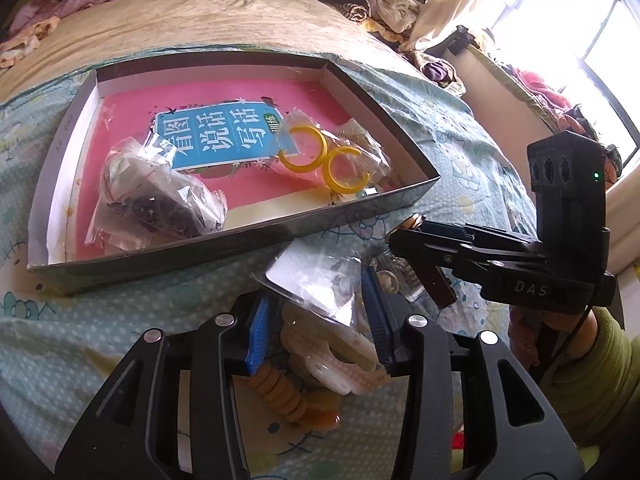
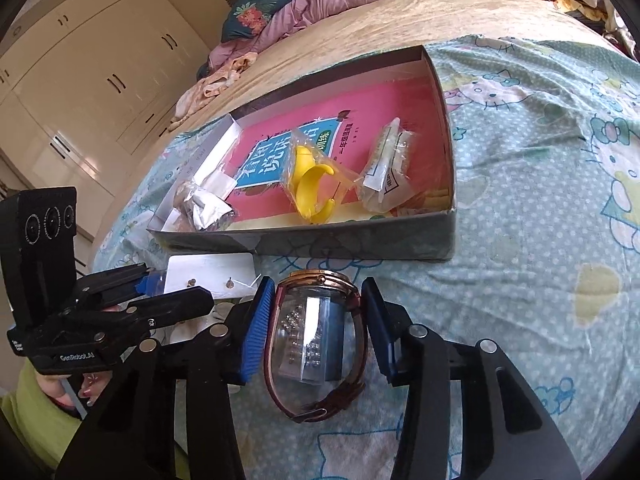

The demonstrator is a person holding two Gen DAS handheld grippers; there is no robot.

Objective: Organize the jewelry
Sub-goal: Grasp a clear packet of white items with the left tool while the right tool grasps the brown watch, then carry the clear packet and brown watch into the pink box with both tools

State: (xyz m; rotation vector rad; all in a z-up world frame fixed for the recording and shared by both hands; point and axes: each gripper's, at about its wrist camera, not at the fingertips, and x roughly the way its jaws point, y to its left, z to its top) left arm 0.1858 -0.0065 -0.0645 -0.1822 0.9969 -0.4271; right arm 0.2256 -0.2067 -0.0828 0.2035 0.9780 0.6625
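- Setting: bed with a cartoon-print sheet [image 2: 540, 184]; shallow box [image 2: 352, 240] lies on it, a pink book [image 2: 360, 120] as its floor
- Already in the box: bag with yellow hoop earrings [image 1: 320, 152], a dark bagged item [image 1: 160, 200] at the left end, a small clear packet [image 2: 386, 176] at the right end
- Left tongs [image 1: 320, 320]: blue pads either side of a clear bag holding a white earring card [image 2: 210, 276]; in the right view the bag corner sits between the closing pads, so judged clenched on it, bag just in front of the box's near wall
- Under the left tongs, loose on the sheet: a pale bracelet [image 1: 336, 360] and an amber bead bracelet [image 1: 288, 396], still to sort
- Right tongs [image 2: 316, 332]: released, pads straddling a brown-strap watch [image 2: 320, 344] that lies on the sheet; small gap on both sides, no contact seen
- Judged step: carry the earring bag over the near wall into the box
- Doing it well: lift clear of the wall first; thin film may slip, so keep the squeeze firm and hold the card level; drop it in the free pink area between the earrings and the dark bag
- Risk: the two tongs are close together; move one at a time
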